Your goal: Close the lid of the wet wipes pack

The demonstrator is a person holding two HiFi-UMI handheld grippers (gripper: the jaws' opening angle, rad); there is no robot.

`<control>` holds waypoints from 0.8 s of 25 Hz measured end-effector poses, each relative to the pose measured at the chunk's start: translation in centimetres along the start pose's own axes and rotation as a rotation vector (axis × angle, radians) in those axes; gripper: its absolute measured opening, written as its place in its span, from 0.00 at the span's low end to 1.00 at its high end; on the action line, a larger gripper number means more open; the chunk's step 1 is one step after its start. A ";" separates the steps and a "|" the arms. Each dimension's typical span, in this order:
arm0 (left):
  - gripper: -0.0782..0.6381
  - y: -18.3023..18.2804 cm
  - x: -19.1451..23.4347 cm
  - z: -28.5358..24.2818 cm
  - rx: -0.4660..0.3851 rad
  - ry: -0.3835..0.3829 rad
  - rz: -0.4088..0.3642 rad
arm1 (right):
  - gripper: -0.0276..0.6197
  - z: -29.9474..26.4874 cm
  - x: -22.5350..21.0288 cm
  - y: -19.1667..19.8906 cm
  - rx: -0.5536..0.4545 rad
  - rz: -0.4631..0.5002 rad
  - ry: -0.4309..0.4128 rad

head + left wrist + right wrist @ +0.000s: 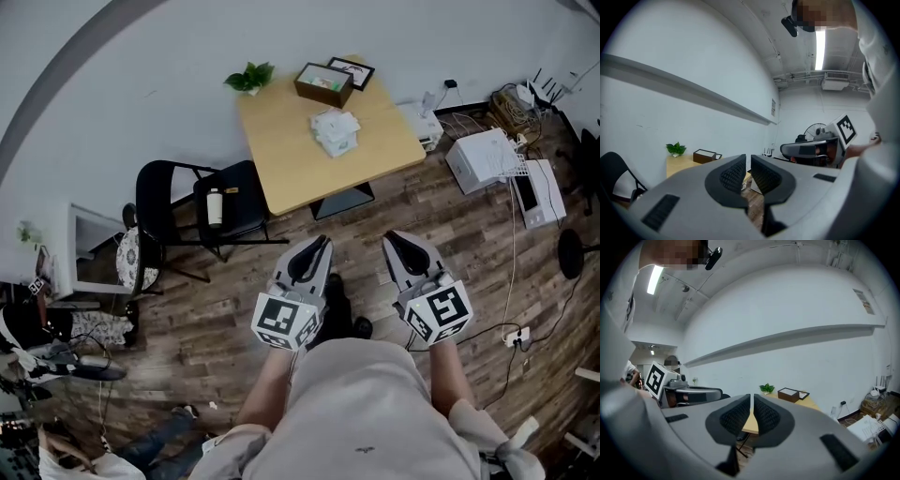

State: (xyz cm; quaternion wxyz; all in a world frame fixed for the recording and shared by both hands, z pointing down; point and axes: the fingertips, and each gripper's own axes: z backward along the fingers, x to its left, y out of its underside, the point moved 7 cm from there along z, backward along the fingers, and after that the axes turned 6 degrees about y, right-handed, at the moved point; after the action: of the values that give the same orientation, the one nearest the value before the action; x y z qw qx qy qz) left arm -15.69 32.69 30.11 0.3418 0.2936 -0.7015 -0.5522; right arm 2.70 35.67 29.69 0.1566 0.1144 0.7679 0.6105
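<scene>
The wet wipes pack (pixel 335 131), white and pale green, lies near the middle of the light wooden table (pixel 291 159) at the top of the head view; its lid is too small to read. My left gripper (pixel 321 242) (pixel 748 159) and right gripper (pixel 398 240) (pixel 752 397) are held side by side close to the person's body, over the floor and well short of the table. Both point toward the table. On each, the jaws stand nearly together with nothing between them. In both gripper views the jaws hide the pack.
A brown box (pixel 323 84), a picture frame (pixel 351 70) and a small plant (pixel 249 78) sit at the table's far edge. Black chairs (pixel 178 202) stand left of the table, one with a white bottle (pixel 215 206) on it. White devices (pixel 483 157) and cables lie at right.
</scene>
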 end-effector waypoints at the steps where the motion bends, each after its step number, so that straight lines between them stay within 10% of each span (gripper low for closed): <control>1: 0.13 -0.2 0.5 -0.5 -0.001 0.006 -0.001 | 0.05 -0.7 -0.3 -0.3 0.001 0.000 0.002; 20: 0.22 -2.2 11.5 -7.2 -0.024 0.094 -0.009 | 0.23 -12.5 -2.9 -3.1 0.026 0.008 0.038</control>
State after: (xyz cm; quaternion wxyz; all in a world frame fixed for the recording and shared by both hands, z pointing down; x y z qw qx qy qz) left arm -16.66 18.97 30.86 0.3755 0.3181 -0.6766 -0.5477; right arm 0.72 22.61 29.54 0.1378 0.1077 0.7783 0.6030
